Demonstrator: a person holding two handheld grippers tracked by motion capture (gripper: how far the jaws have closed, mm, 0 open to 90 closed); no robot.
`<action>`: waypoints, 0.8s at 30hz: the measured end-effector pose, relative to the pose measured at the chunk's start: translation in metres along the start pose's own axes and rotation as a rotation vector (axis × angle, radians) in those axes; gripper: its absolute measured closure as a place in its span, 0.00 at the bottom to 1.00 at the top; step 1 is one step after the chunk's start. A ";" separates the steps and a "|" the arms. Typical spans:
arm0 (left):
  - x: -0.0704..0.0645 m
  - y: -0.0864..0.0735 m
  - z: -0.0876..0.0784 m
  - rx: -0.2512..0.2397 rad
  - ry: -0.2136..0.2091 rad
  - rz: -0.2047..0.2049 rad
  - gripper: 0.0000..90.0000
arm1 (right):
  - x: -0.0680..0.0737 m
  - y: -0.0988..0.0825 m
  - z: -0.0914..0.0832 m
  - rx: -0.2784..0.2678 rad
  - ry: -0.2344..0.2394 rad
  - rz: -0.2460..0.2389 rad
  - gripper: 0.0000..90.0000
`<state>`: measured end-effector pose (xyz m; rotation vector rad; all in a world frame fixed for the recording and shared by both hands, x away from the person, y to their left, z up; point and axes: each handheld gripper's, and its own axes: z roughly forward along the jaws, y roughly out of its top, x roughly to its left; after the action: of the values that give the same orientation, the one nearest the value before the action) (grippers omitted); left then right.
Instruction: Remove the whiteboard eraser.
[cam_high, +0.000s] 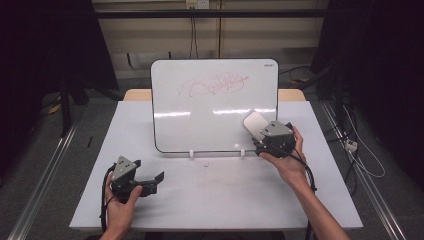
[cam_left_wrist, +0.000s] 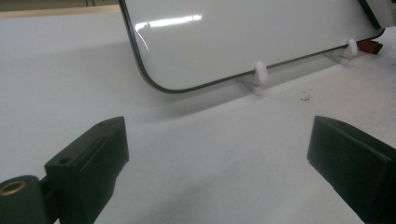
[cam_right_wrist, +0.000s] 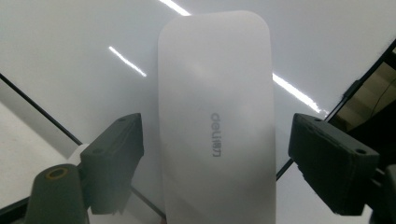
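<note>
- Our right gripper has the eraser between wide jaws, against the whiteboard; contact unclear.
- Looks light, stiff, smooth: we'd pinch its long sides.
- Left gripper hangs wide, empty.

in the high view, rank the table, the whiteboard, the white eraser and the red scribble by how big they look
1. Table, the largest.
2. Whiteboard, propped upright on it.
3. Red scribble across the board's upper part.
4. White eraser by the right gripper, the smallest, though partly hidden behind that gripper.
</note>
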<state>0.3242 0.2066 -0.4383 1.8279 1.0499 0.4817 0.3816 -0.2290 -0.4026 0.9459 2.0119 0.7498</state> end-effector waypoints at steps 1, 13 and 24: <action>0.000 0.000 0.000 -0.002 0.001 0.000 0.06 | 0.001 0.000 0.002 0.002 -0.002 -0.001 0.21; -0.001 0.001 0.000 0.000 0.004 0.009 0.06 | 0.006 -0.001 0.015 0.045 -0.047 -0.048 0.33; -0.002 0.001 -0.002 -0.001 0.005 0.009 0.06 | 0.006 0.000 0.016 0.057 -0.050 -0.035 0.35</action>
<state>0.3225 0.2061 -0.4366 1.8324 1.0447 0.4918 0.3924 -0.2212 -0.4139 0.9501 2.0099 0.6467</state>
